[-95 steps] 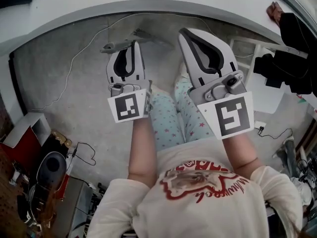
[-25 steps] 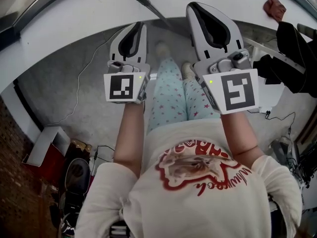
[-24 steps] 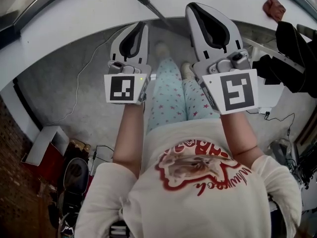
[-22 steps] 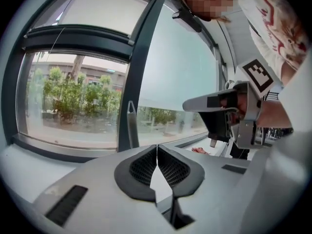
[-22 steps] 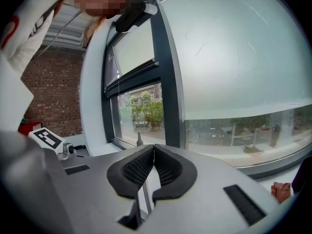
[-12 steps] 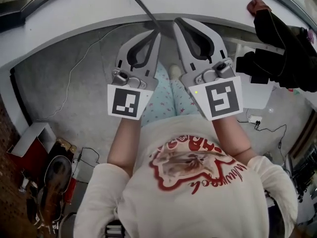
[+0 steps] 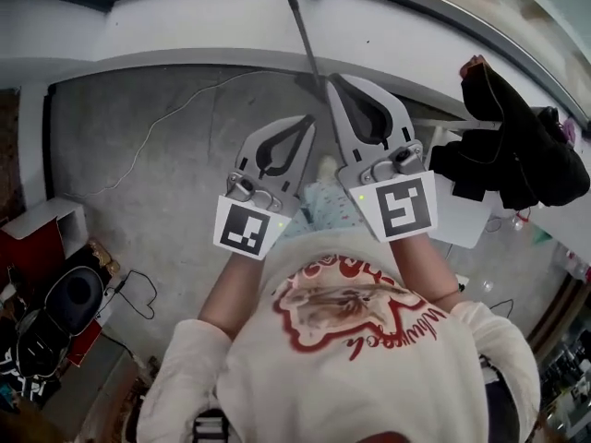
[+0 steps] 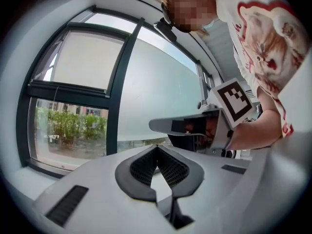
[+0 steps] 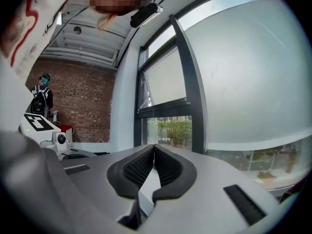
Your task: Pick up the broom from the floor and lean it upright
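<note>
Broom [image 7: 301, 26] only shows up as its handle, and only in the head view. It's a thin, dark, straight stick in the upper middle of the frame. It slants from the top edge down and a bit to the right, across the white sill [image 7: 138, 35], and ends right at the tip of the right gripper [image 7: 332, 81]. The brush end isn't in any view, and honestly I can't tell if the handle touches that tip or just passes behind it.

The right gripper view has the jaws pressed together at the tip with nothing between them, just a dark window frame [image 9: 187, 82] and a brick wall [image 9: 87, 111] beyond. Same deal for the left gripper [image 7: 307, 123]: jaws closed tip to tip and empty, facing a big window [image 8: 78, 77] with green bushes [image 8: 73, 126] outside.

In the head view both grippers sit side by side mid-frame. The left one is lower and angled toward the right one, with the tips near each other but apart. Grey concrete floor [image 7: 138, 183] fills the left of the frame, and a heap of black clothing [image 7: 503, 141] sits at the right.
</note>
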### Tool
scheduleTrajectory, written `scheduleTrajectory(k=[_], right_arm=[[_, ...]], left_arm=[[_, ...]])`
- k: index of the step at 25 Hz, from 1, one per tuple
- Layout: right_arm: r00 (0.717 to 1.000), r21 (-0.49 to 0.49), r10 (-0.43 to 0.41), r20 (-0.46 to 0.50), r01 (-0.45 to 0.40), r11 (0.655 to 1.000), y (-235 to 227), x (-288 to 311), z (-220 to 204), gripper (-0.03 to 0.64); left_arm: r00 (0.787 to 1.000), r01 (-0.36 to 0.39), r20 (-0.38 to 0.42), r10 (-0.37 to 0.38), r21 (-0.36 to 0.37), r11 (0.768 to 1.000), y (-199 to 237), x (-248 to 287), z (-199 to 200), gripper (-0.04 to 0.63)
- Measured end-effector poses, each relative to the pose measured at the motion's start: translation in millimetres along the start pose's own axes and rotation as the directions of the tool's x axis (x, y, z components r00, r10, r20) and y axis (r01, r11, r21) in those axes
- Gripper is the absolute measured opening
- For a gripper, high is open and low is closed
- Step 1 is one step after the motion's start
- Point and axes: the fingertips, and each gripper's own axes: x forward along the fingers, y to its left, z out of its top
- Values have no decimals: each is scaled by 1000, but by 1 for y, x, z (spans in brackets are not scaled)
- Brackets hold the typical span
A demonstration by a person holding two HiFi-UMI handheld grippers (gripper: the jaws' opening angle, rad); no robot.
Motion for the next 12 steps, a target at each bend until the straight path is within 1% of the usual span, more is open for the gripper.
scheduleTrajectory(k=[4, 6, 9, 12], right_arm=[[999, -32, 5, 35, -4, 999, 26, -20, 25, 25], [999, -47, 14, 51, -12, 999, 48, -34, 33, 25], [996, -49, 49, 77, -45, 998, 102, -63, 43, 25], [991, -63, 80, 105, -74, 995, 173, -95, 53, 25]], left_arm=[[999, -24, 45, 23, 20, 1000, -9, -40, 25, 20], [998, -27, 64, 25, 29, 999, -19, -69, 35, 20], [997, -28, 79, 24, 44, 999, -41, -131, 44, 20], [994, -58, 95, 54, 41, 998, -59, -211, 44, 20]])
